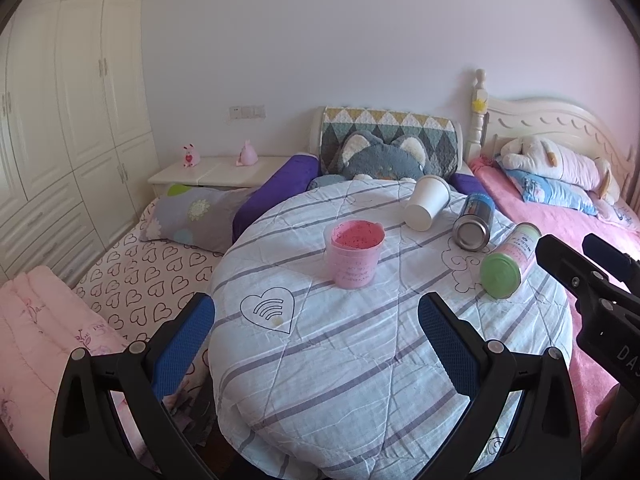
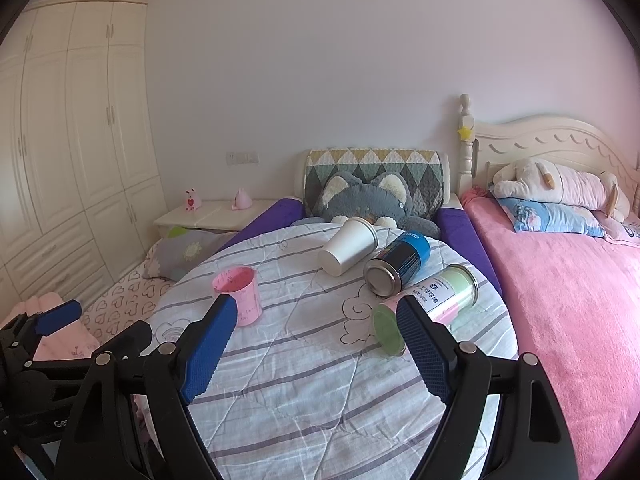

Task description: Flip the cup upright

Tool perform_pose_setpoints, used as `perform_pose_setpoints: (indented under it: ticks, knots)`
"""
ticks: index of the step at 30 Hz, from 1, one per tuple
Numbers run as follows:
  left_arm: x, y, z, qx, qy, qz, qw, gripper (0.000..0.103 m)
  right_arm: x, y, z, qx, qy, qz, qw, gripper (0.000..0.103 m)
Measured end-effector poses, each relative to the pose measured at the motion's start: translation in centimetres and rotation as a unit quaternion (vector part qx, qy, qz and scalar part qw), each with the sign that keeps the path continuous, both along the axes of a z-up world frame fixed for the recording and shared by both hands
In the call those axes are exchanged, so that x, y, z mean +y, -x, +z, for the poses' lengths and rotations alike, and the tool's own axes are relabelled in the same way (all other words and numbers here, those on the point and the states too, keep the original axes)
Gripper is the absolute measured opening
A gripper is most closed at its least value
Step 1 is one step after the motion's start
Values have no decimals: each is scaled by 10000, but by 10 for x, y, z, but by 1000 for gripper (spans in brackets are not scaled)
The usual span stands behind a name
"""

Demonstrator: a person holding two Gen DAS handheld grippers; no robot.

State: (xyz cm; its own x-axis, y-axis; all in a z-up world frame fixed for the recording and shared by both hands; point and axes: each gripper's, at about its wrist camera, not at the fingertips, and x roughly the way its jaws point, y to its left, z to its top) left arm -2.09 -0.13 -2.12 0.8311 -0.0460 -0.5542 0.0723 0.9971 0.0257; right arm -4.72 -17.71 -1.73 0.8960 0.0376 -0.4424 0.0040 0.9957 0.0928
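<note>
On striped quilt (image 1: 360,360): pink cup (image 1: 354,254) upright | white cup (image 1: 426,203) toppled | bedroom

Your white paper cup (image 1: 426,203) lies tipped on its side on the striped quilt (image 1: 340,344), closed base pointing toward you, rimmed mouth aimed at the headboard. It rests just left of the blue can (image 1: 475,221), behind the upright pink cup (image 1: 354,253).

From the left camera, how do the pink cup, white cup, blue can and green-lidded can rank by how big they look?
1. Pink cup, upright and nearest.
2. White cup and green-lidded can, both lying down: too alike to rank.
3. Blue can, lying down.
Nearness to the camera skews this.
</note>
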Motion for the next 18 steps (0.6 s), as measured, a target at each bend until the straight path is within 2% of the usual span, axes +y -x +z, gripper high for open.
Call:
perform_pose_setpoints:
  ticks: [13, 18]
  knots:
    - [-1, -4, -3, -42, -98, 44, 9999, 103, 1, -4, -4, 87, 8, 57, 9999, 83]
    - [1, -5, -4, -179, -160, 49, 9997, 103, 5, -10, -9, 192, 45, 90, 9998, 83]
